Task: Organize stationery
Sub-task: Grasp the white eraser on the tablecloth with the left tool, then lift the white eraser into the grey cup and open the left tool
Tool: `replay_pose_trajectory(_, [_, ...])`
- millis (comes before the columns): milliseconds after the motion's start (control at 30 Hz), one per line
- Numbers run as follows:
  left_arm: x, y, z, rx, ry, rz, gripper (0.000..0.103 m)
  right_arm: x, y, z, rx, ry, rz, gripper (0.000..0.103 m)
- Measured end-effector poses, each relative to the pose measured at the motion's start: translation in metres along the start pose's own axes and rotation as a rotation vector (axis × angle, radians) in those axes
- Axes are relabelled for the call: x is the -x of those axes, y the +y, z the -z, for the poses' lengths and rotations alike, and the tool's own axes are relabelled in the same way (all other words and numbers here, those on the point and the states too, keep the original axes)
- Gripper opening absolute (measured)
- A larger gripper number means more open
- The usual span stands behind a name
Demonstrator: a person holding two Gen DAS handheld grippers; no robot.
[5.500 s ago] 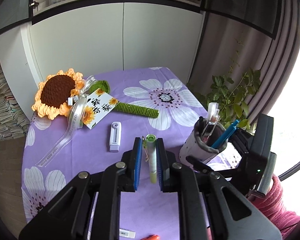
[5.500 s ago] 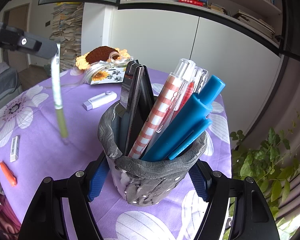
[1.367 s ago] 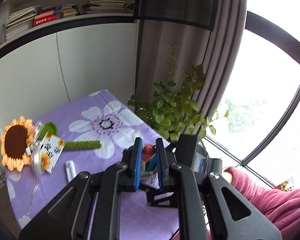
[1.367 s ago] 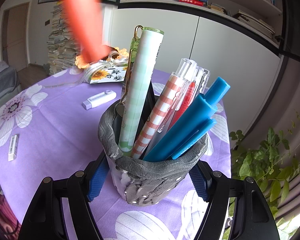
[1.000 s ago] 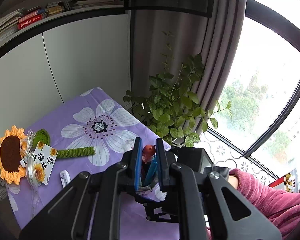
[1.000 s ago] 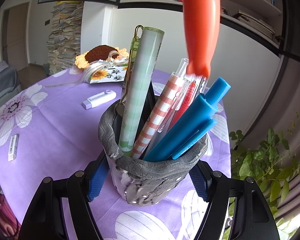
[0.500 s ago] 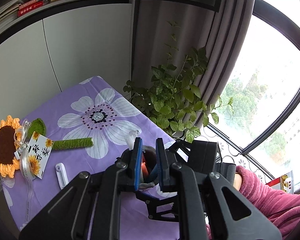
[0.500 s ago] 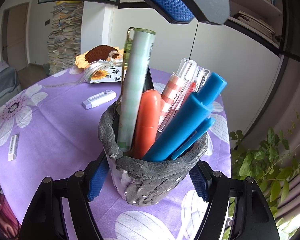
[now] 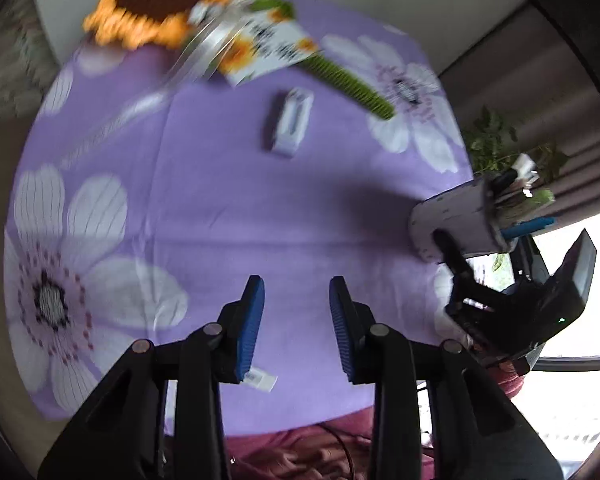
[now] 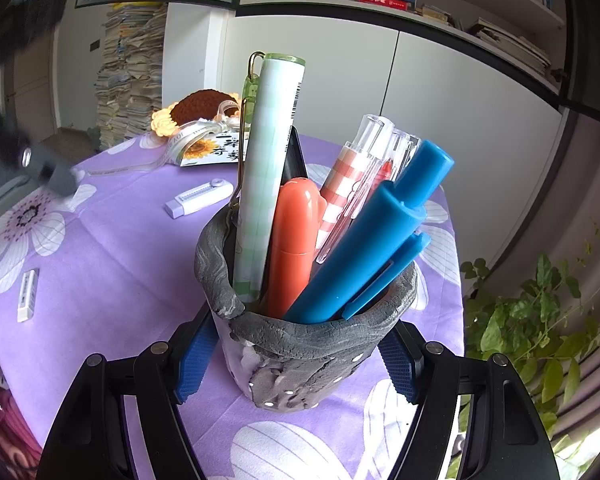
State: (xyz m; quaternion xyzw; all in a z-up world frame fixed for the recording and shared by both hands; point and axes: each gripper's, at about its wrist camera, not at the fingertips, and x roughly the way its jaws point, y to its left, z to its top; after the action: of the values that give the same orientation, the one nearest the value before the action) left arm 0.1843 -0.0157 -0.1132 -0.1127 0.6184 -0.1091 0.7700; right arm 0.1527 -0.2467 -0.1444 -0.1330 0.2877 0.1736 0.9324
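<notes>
Pen cup [image 10: 300,344] is clamped between pads of R gripper [image 10: 297,364]; orange marker [image 10: 295,240] is seen standing in it, tip end down, long axis near upright, leaning slightly toward the green-check pen [image 10: 269,168].

L gripper [image 9: 295,320]: jaws have just been opening, now parted w/ nothing between them, only purple tablecloth [image 9: 219,208] seen past the pads.

Remaining items: small white eraser [image 9: 259,378] lies just beneath/behind the L-side pad, long axis roughly across the jaw gap, partly hidden. Correction tape [image 9: 289,122] lies well ahead of the claw, long axis running away from it.

Step judged in hand: next pickup, prob. eraser. Advice: jaws to be widened, claw rolled so pads meet the eraser's long flat sides, then lowered straight; cup to be kept steady by R.
</notes>
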Motion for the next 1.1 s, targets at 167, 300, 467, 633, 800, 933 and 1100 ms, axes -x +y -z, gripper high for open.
replay_pose_trajectory(167, [-0.023, 0.044, 0.028, 0.176, 0.12, -0.096, 0.031, -0.001, -0.001, 0.0, 0.0, 0.0, 0.0, 0.074])
replay_pose_trajectory(300, [-0.032, 0.054, 0.038, 0.26, 0.175, -0.083, 0.033, -0.001, -0.001, 0.0, 0.001, 0.0, 0.001, 0.074])
replay_pose_trajectory(467, [-0.034, 0.048, 0.037, 0.308, 0.174, -0.066, 0.032, -0.001, -0.001, 0.0, 0.001, 0.0, 0.001, 0.074])
replay_pose_trajectory(633, [-0.042, 0.032, 0.026, 0.3, 0.164, -0.091, 0.031, -0.001, 0.0, -0.001, 0.001, 0.001, 0.001, 0.074])
replay_pose_trajectory(800, [-0.049, 0.002, 0.02, 0.131, 0.144, -0.158, 0.016, -0.001, -0.001, -0.001, -0.003, -0.001, -0.005, 0.074])
replay_pose_trajectory(933, [-0.041, -0.033, 0.016, -0.017, 0.043, -0.219, 0.015, -0.001, -0.005, -0.002, -0.01, -0.003, -0.015, 0.074])
replay_pose_trajectory(1100, [-0.027, -0.055, 0.012, -0.106, -0.066, -0.249, 0.014, -0.001, -0.007, -0.002, -0.007, -0.002, -0.012, 0.074])
